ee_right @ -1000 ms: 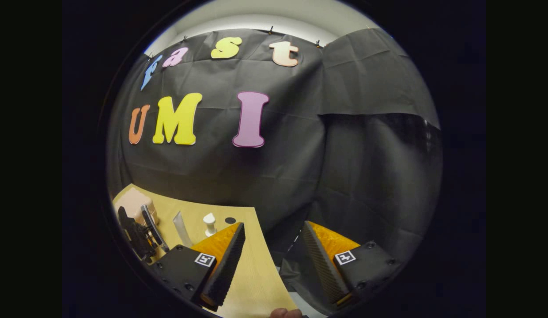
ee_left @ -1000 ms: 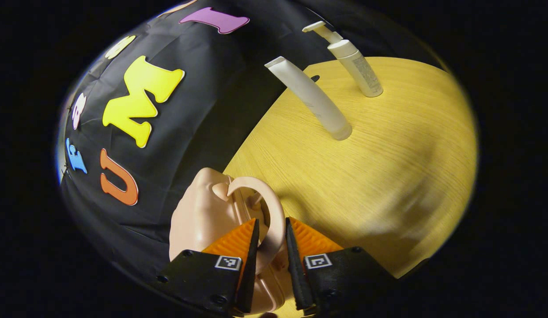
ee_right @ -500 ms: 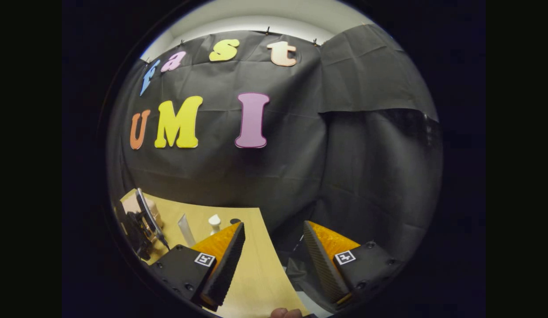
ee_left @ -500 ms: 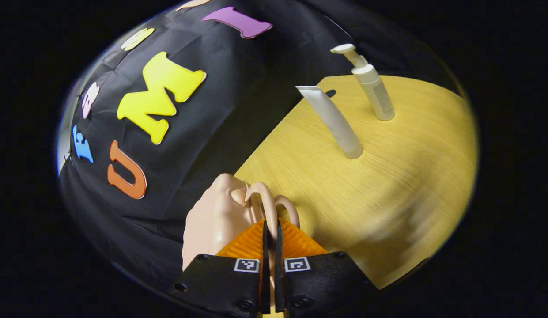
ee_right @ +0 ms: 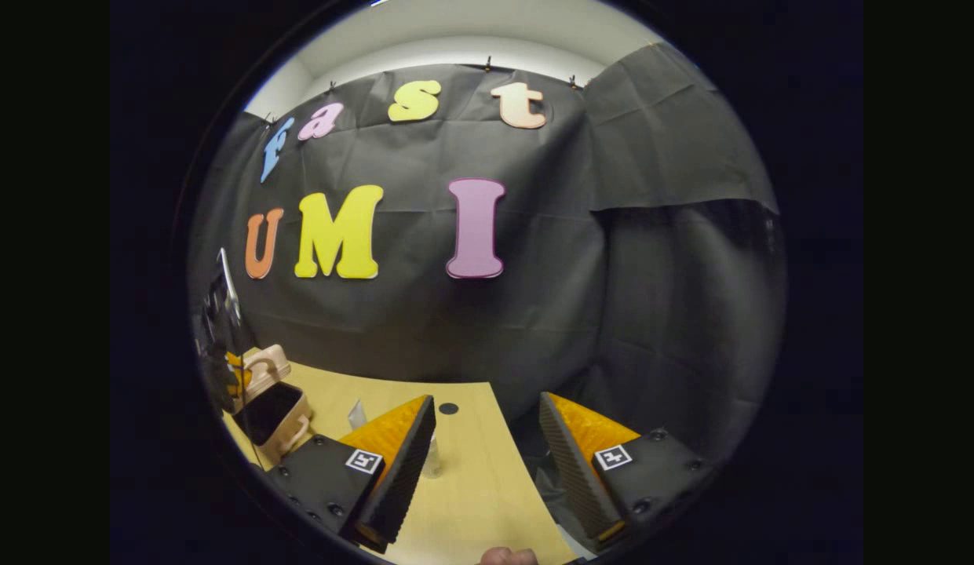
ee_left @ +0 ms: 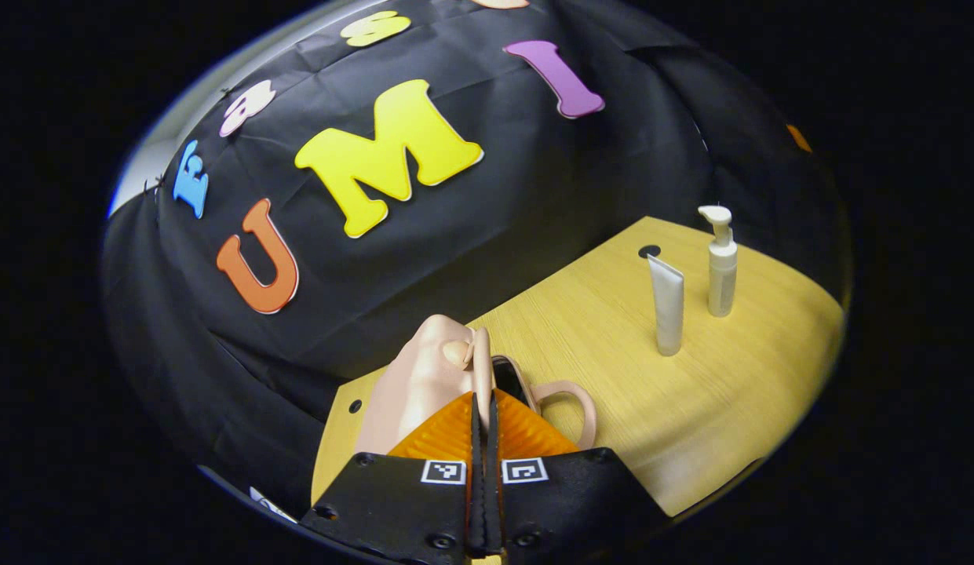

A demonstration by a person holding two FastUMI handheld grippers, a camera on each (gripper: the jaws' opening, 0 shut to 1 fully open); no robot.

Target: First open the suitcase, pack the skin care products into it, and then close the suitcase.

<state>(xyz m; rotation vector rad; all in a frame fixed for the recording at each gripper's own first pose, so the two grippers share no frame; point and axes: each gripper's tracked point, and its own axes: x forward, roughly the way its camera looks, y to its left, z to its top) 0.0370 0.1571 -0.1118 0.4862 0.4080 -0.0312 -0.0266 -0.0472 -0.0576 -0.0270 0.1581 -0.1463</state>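
A small pink suitcase (ee_left: 420, 384) stands at the left end of the wooden table (ee_left: 738, 377). My left gripper (ee_left: 483, 402) is shut on the thin handle of its lid (ee_left: 481, 357), which is held raised. A dark gap shows beside the second handle (ee_left: 569, 399). In the right gripper view the suitcase (ee_right: 276, 412) lies open with a dark inside, and the left gripper (ee_right: 231, 369) is at its lid. A white tube (ee_left: 667, 304) and a white pump bottle (ee_left: 722, 263) stand upright farther right. My right gripper (ee_right: 487, 463) hangs open over the table's right end, holding nothing.
The black cloth wall runs close behind the table. A round hole (ee_left: 649, 251) sits in the tabletop behind the tube, another hole (ee_left: 354, 406) left of the suitcase. The pump bottle (ee_right: 433, 464) is partly hidden by a right finger (ee_right: 396, 463). Bare wood lies between suitcase and tube.
My left gripper closed on the lid's handle and swung it up, so the suitcase went from closed to open. The right gripper stayed open and barely shifted.
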